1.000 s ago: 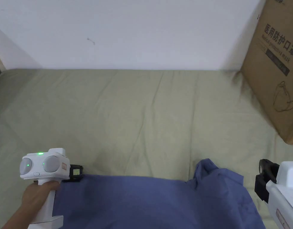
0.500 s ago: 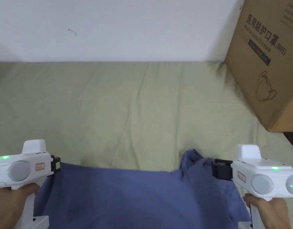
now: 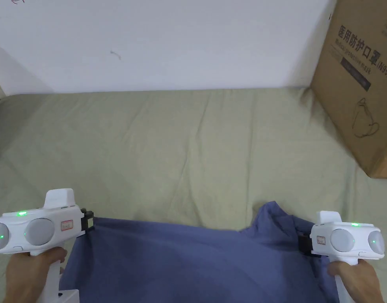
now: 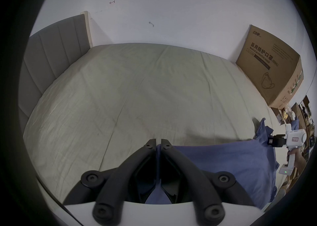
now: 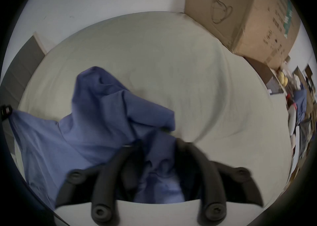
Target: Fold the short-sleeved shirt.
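Note:
A blue short-sleeved shirt (image 3: 188, 260) lies at the near edge of the bed, its top edge stretched between both grippers. My left gripper (image 3: 90, 221) is shut on the shirt's left corner; in the left gripper view the jaws (image 4: 158, 144) meet on a thin fold of blue cloth (image 4: 223, 161). My right gripper (image 3: 301, 244) is at the shirt's right side, below a raised bump of cloth. In the blurred right gripper view its jaws (image 5: 158, 144) stand somewhat apart with a thick bunch of shirt (image 5: 96, 118) between them. The right gripper (image 4: 268, 144) touches the shirt's far end.
An olive-green sheet (image 3: 188, 150) covers the bed up to a white wall. A large cardboard box (image 3: 362, 86) stands on the bed's back right corner. A grey headboard (image 4: 51, 54) bounds the left side. Room clutter (image 4: 300, 118) lies beyond the bed's right edge.
The right gripper came in from the right edge and went into the shirt's right side. The left gripper stayed on the left corner. The head camera shifted.

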### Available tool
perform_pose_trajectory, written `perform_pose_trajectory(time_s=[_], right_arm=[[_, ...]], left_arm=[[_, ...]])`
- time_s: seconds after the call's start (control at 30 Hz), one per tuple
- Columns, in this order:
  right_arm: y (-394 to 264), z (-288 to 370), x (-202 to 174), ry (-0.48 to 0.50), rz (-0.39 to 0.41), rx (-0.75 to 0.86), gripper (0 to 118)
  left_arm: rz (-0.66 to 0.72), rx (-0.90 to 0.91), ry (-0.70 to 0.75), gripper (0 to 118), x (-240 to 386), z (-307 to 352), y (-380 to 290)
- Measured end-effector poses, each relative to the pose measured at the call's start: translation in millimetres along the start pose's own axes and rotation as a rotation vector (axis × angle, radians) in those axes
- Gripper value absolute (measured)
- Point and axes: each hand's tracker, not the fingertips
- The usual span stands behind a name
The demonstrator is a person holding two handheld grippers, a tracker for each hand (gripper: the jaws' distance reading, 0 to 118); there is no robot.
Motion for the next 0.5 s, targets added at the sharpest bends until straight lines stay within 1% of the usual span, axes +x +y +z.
perform_pose_trajectory(time_s=[0.03,0.07,0.1,0.13,0.2,0.3,0.37,0.4,0.5], right_arm=[[0,6,-4,0.001,0.039,0.013,9],[0,12,-9,0.018,0.051,0.021,3],[0,20,-12,0.004,0.071,0.034,3],[2,24,-6,0.01,0.092,0.044,3],[2,51,-10,-0.019,0.099,0.12,3],[4,91,-10,0.026,0.097,0.195,3],[5,125,-10,0.042,0.115,0.261,3],[5,138,-4,0.051,0.122,0.289,3],[11,190,-1,0.097,0.122,0.392,3]], left_arm=[[0.005,0.0,0.001,1,0,3,-3],[0.009,-0.001,-0.001,1,-1,-4,-1],[0.012,0.001,0.003,1,-1,-1,-4],[0.013,0.004,0.007,1,-1,3,-6],[0.022,0.015,0.007,1,-1,18,-14],[0.037,0.038,0.01,1,-4,39,-14],[0.046,0.069,0.009,1,-2,65,-12],[0.052,0.086,0.012,1,-3,74,-11],[0.064,0.146,0.008,1,-10,108,-3]])
